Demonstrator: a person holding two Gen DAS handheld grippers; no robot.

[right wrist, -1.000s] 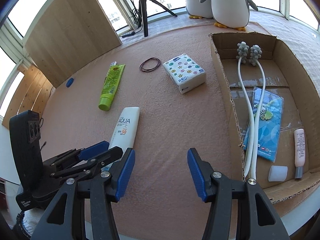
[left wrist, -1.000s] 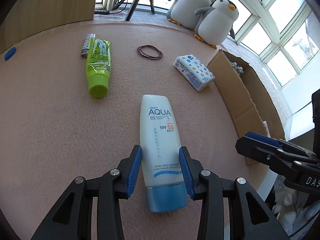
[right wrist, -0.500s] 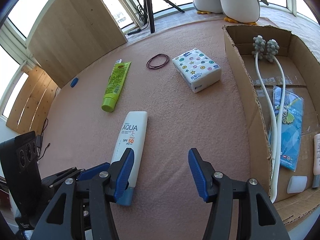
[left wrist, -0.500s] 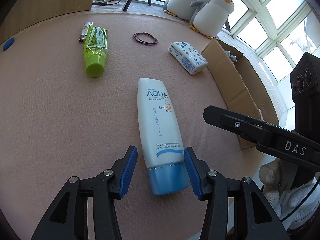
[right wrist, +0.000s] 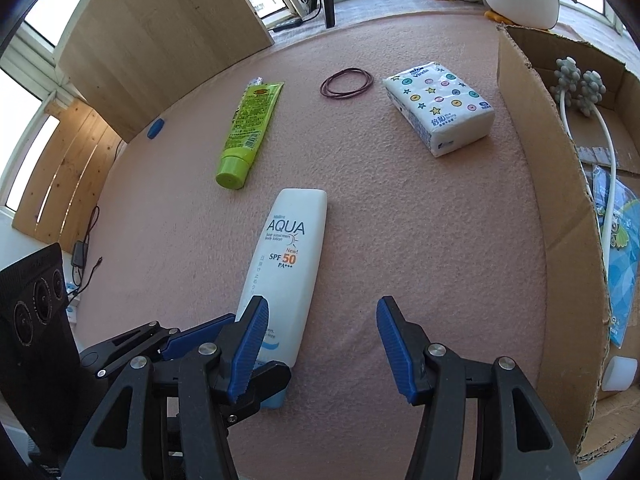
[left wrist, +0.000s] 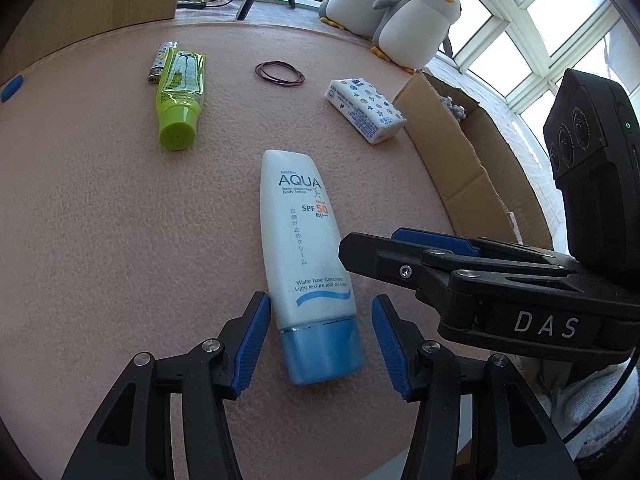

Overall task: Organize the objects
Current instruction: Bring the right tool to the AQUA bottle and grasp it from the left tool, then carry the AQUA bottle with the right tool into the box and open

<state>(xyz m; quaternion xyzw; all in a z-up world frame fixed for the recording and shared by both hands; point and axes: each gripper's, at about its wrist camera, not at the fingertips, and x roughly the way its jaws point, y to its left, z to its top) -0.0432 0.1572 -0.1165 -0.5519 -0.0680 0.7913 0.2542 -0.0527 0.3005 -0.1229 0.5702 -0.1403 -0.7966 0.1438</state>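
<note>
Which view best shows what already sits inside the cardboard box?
The right wrist view: it looks over the wall of the cardboard box onto a white massager and blue packet. The left wrist view shows mainly the box's outer wall.

**Colours on your table**

You have a white sunscreen tube [left wrist: 298, 236] with a sky-blue cap and blue-and-orange lettering. Beyond it lies a lime-green tube [left wrist: 180, 92] — cap the same green. The tissue pack [right wrist: 440, 108] is white, dotted with stars and circles. The bands [right wrist: 346, 83] are dark maroon, the mat [right wrist: 420, 220] salmon pink, the box [right wrist: 560, 200] brown cardboard. Your gripper pads [left wrist: 254, 344] are blue on black.
</note>
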